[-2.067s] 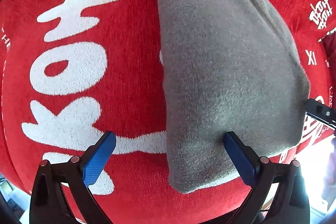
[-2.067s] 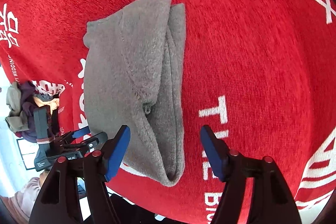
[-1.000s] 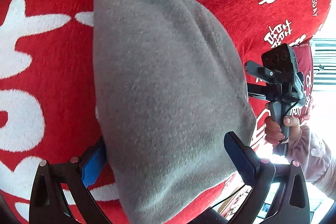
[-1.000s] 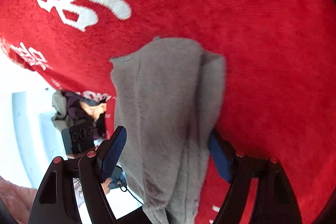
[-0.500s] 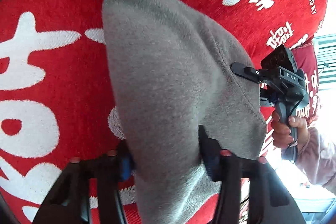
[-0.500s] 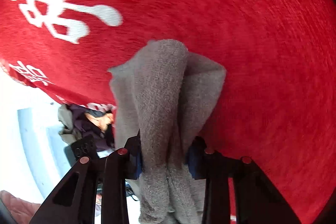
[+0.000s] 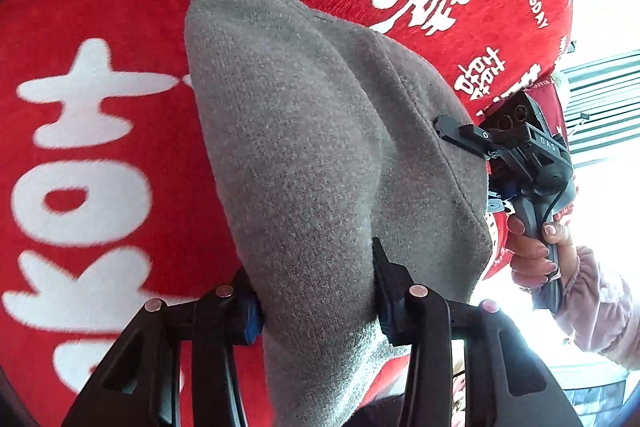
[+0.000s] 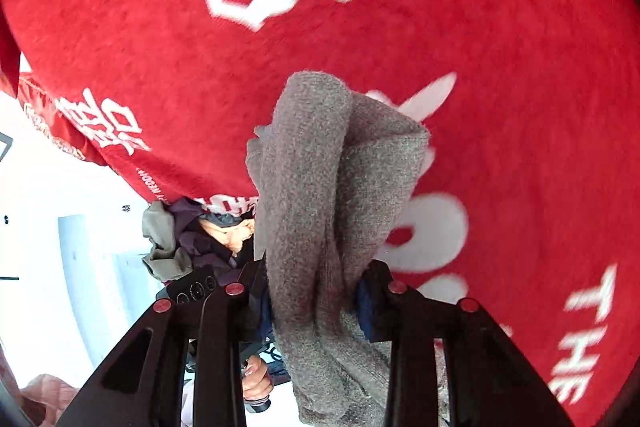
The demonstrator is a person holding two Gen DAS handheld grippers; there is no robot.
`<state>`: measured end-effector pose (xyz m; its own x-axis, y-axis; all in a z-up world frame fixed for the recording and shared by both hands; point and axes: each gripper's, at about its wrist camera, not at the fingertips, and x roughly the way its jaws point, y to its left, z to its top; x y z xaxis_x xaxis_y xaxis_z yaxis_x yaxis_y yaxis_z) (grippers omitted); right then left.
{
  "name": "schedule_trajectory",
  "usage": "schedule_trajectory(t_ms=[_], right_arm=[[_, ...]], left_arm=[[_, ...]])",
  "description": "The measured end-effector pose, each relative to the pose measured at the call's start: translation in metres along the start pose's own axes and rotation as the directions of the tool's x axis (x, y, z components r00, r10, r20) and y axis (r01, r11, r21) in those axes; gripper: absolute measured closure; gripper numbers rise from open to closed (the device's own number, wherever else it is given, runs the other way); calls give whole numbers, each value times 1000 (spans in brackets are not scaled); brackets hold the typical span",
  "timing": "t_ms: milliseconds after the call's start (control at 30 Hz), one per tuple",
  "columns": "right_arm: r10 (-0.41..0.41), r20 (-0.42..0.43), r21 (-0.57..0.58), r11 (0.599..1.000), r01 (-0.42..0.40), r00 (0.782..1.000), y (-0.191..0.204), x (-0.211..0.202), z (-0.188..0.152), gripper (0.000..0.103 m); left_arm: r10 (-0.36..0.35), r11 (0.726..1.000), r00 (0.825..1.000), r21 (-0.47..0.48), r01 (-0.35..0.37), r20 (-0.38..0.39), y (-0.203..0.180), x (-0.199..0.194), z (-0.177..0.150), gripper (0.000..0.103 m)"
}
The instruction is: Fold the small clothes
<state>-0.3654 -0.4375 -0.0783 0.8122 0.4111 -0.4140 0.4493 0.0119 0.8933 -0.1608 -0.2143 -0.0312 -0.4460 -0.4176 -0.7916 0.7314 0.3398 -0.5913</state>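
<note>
A folded grey knit garment is held up over a red cloth with white characters. My left gripper is shut on the garment's near edge, the fabric bunched between its blue pads. My right gripper is shut on the garment's other end, which hangs in thick folds between its fingers. The right gripper also shows in the left wrist view, pinching the garment's right edge, with the person's hand on its handle.
The red cloth covers the whole work surface. A pile of other small clothes lies beyond the cloth's edge at the left of the right wrist view. A bright window with blinds is at the right.
Both grippers were open around the flat garment. They have since closed on its two ends and lifted it, so the fabric now bunches and hangs between them.
</note>
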Motion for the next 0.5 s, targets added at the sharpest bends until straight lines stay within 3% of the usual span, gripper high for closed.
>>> schedule_trajectory(t_ms=[300, 500], right_arm=[[11, -62, 19, 1000, -10, 998, 25, 55, -67, 68], [2, -104, 19, 1000, -1, 995, 26, 102, -90, 68]], left_arm=[[54, 998, 998, -13, -54, -15, 29, -54, -48, 58], [91, 993, 996, -77, -91, -13, 71, -69, -78, 58]])
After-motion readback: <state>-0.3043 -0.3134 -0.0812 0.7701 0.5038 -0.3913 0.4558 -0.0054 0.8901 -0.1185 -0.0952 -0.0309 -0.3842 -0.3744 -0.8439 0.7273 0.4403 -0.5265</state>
